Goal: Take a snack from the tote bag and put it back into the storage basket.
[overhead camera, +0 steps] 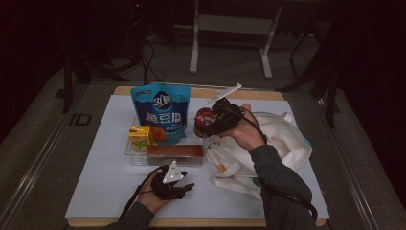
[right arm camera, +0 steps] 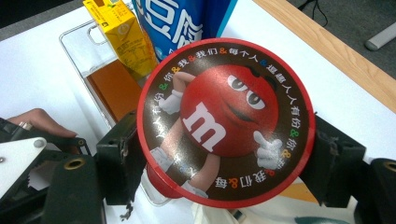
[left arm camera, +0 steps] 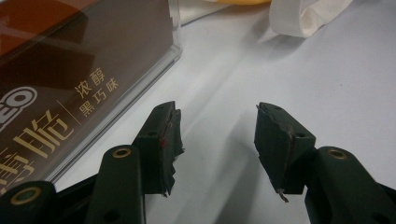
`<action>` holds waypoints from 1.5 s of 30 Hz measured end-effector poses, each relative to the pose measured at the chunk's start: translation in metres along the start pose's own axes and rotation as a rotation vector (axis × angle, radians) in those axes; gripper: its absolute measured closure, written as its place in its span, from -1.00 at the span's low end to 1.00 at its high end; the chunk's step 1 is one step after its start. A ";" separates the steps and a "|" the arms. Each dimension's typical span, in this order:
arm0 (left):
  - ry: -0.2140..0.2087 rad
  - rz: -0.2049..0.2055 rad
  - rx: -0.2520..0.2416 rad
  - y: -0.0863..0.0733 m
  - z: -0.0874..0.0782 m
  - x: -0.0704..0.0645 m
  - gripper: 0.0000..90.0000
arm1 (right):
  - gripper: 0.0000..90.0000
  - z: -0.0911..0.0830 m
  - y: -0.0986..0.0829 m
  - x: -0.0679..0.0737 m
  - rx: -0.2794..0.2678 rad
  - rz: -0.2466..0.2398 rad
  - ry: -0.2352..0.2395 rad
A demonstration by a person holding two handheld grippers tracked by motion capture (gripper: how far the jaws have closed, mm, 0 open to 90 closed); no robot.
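Two boxes and a blue pouch flank the claw-held candy tub.

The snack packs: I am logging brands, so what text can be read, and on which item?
"m" on the red tub lid held in the right gripper; the ring of small characters around it is partly legible: "我们 & 每个人".
"浓醇 黑巧味" on the brown box beside the open left gripper.
"3" on the blue pouch; the rest is blurred.
Yellow carton: print too small.

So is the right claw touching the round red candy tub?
Touching. In the right gripper view the right claw has a black jaw pressed against each side of the candy tub, no gap.
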State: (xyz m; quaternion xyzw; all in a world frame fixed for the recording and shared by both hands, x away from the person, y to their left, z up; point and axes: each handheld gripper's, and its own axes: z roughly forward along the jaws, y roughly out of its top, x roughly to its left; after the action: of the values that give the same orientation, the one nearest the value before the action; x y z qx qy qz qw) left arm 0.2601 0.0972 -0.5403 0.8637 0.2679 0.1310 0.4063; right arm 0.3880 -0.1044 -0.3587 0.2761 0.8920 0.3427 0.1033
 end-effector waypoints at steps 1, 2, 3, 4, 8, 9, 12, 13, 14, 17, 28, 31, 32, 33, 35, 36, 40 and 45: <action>0.000 0.000 0.000 0.000 0.000 0.000 0.09 | -0.43 0.001 0.001 0.000 0.000 0.000 0.001; -0.001 0.000 0.000 0.000 0.000 0.000 0.09 | -0.43 0.002 0.001 0.000 -0.001 0.001 0.002; -0.002 0.000 0.000 0.000 0.000 0.000 0.09 | -0.43 0.004 0.002 0.001 0.001 0.004 0.003; -0.002 0.000 0.000 0.000 0.000 0.000 0.09 | -0.43 0.004 0.002 0.001 0.002 0.003 0.003; -0.002 -0.001 0.000 0.000 0.000 0.000 0.09 | -0.43 0.009 0.003 0.001 0.003 0.002 0.006; -0.001 0.000 0.000 0.000 0.000 0.000 0.09 | -0.43 0.010 0.003 0.001 0.002 0.009 0.008; -0.002 -0.001 0.000 0.000 0.000 0.000 0.09 | -0.43 0.013 0.003 0.001 0.007 0.007 0.005; -0.002 0.000 0.000 0.000 0.000 0.000 0.09 | -0.43 0.015 0.004 0.001 0.008 0.006 0.003; -0.003 0.000 0.000 0.000 0.000 0.000 0.09 | -0.43 0.016 0.004 0.001 0.011 0.007 0.004; -0.003 0.001 0.000 0.000 0.000 0.000 0.09 | -0.43 0.019 0.004 0.002 0.013 0.007 0.004; -0.003 0.001 0.001 0.000 0.000 0.000 0.09 | -0.43 0.029 0.007 0.004 0.019 0.007 0.003; -0.003 0.003 0.002 0.000 0.000 0.000 0.09 | -0.43 0.033 0.006 0.005 0.021 0.009 0.005; -0.003 0.003 0.002 0.000 0.000 0.000 0.09 | -0.43 0.034 0.006 0.005 0.022 0.010 0.005; -0.003 0.003 0.002 0.000 0.000 0.000 0.09 | -0.43 0.035 0.006 0.005 0.022 0.007 0.004; -0.005 0.001 0.001 0.000 0.000 0.000 0.09 | -0.43 0.038 0.006 0.005 0.024 0.009 0.001; -0.005 0.001 0.000 0.000 0.000 0.000 0.09 | -0.43 0.039 0.006 0.005 0.026 0.011 0.002; -0.005 0.001 0.001 0.000 0.000 0.000 0.09 | -0.43 0.042 0.005 0.004 0.027 0.017 0.006; -0.005 0.002 0.002 0.000 0.000 0.000 0.09 | -0.43 0.048 0.005 0.004 0.023 0.019 0.000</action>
State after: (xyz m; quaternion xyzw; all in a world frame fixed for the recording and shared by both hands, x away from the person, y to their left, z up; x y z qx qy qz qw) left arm 0.2605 0.0975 -0.5401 0.8648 0.2660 0.1291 0.4058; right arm 0.4046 -0.0729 -0.3909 0.2860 0.8931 0.3334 0.0968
